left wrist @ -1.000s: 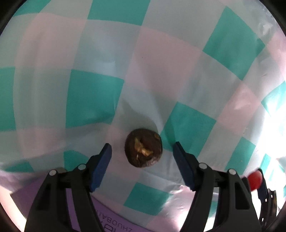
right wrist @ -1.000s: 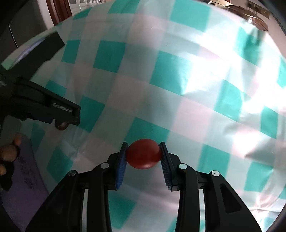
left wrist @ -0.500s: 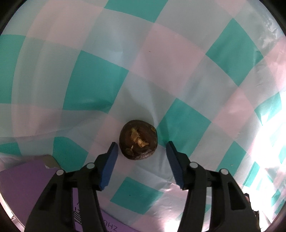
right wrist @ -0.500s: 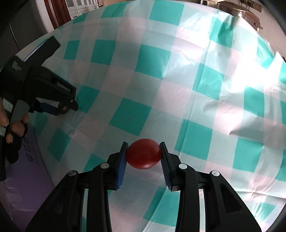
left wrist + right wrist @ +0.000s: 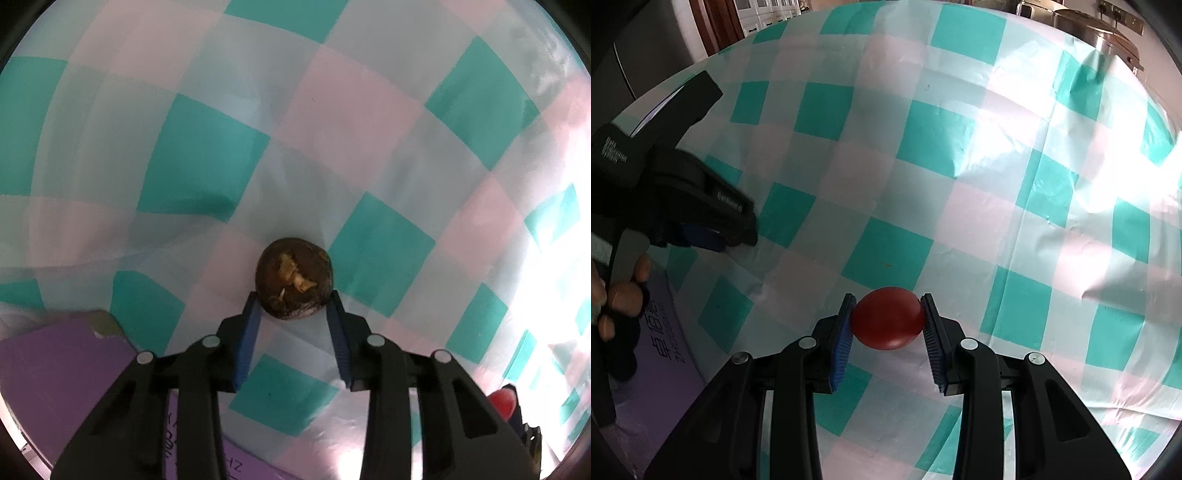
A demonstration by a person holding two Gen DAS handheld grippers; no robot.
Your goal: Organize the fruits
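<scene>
A dark brown round fruit (image 5: 294, 282) with a pale torn patch lies on the teal, pink and white checked cloth. My left gripper (image 5: 294, 304) has its blue pads against both sides of the fruit's near half. It also shows at the left of the right wrist view (image 5: 713, 236), where the brown fruit is hidden. My right gripper (image 5: 888, 317) is shut on a red tomato (image 5: 886, 318) and holds it above the cloth. The tomato shows at the lower right edge of the left wrist view (image 5: 503, 402).
A purple box with printed letters (image 5: 62, 365) lies at the near left on the cloth; it also shows in the right wrist view (image 5: 661, 354). A metal pot (image 5: 1097, 29) stands beyond the table's far right edge.
My left gripper's jaws have closed in from wide open onto the brown fruit. My right gripper has risen and drawn back with the tomato still held.
</scene>
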